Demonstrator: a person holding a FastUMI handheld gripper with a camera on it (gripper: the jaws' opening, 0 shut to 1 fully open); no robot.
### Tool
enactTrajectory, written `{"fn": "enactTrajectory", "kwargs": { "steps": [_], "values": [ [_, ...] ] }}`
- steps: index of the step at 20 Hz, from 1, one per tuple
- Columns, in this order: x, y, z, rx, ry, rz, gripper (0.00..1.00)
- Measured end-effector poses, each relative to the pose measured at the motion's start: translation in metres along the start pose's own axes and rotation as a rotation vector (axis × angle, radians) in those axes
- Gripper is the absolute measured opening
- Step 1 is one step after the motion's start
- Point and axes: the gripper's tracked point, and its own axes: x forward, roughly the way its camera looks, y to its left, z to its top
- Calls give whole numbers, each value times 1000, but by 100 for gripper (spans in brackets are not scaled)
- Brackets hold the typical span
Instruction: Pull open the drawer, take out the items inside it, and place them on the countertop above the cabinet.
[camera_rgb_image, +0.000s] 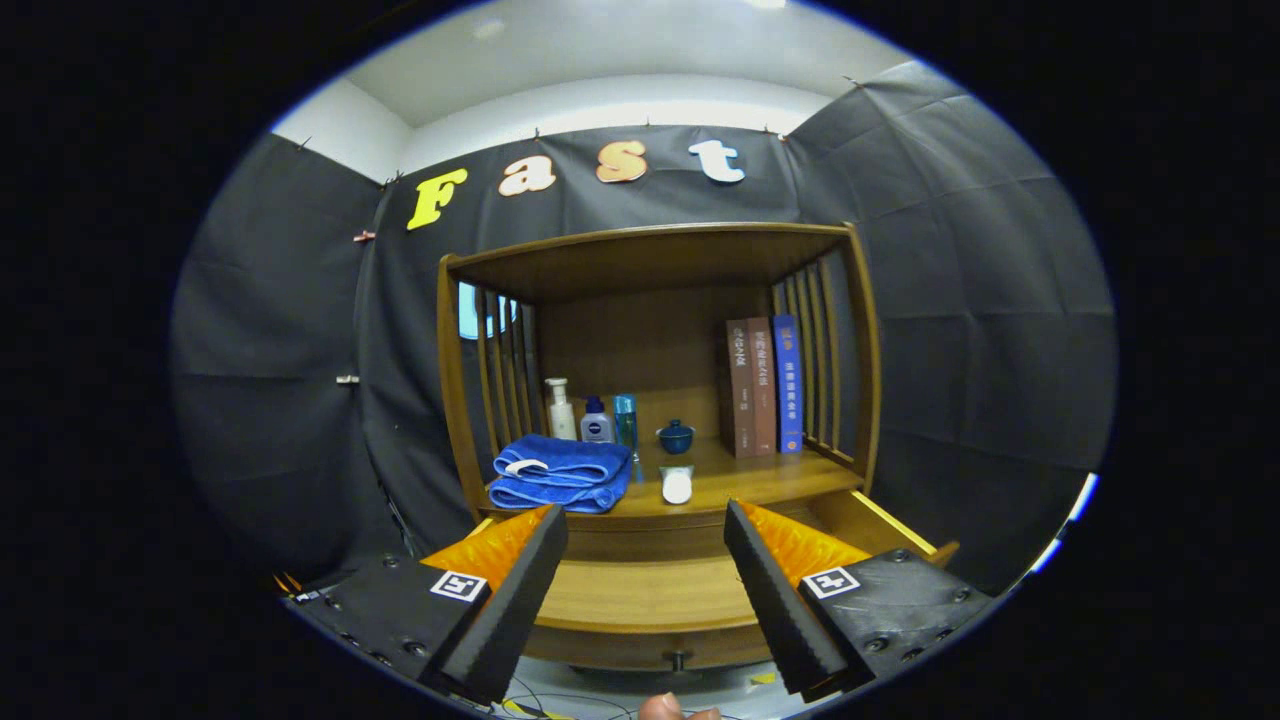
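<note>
Drawer (650, 595) stands pulled out of the wooden cabinet (455, 380) toward me, its knob (678, 660) at the near front edge, as I hold my hand-held gripper (645, 590) above it with the fingers spread wide and nothing between them. Its visible floor shows bare wood between my fingers, while the corners behind the fingers are hidden, so I cannot tell whether anything is left inside. On the bench (780, 478) above the drawer, just beyond my fingertips, lie a folded blue towel (562, 472) on the left and a small white item (677, 485) near the middle, its long axis pointing roughly along my line of sight. Farther back stand a white pump bottle (559, 408), a dark blue bottle (597, 422), a slim teal bottle (626, 420) and a small blue cup (676, 436), with three upright books (764, 385) to the right. I judge that the emptying is finished or nearly so, and that any coming move turns on the drawer lying straight ahead and below, its travel running directly away from me into the cabinet. A fingertip (662, 708) shows beneath the drawer front.
</note>
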Motion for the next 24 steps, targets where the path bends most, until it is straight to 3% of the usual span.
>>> {"fn": "enactTrajectory", "kwargs": {
  "steps": [10, 21, 24],
  "values": [
    [-28, -35, -104, -47, -4, -45, 99],
    [15, -38, -180, -89, 60, -62, 99],
    [20, -36, -178, -114, 25, -58, 99]
  ]
}}
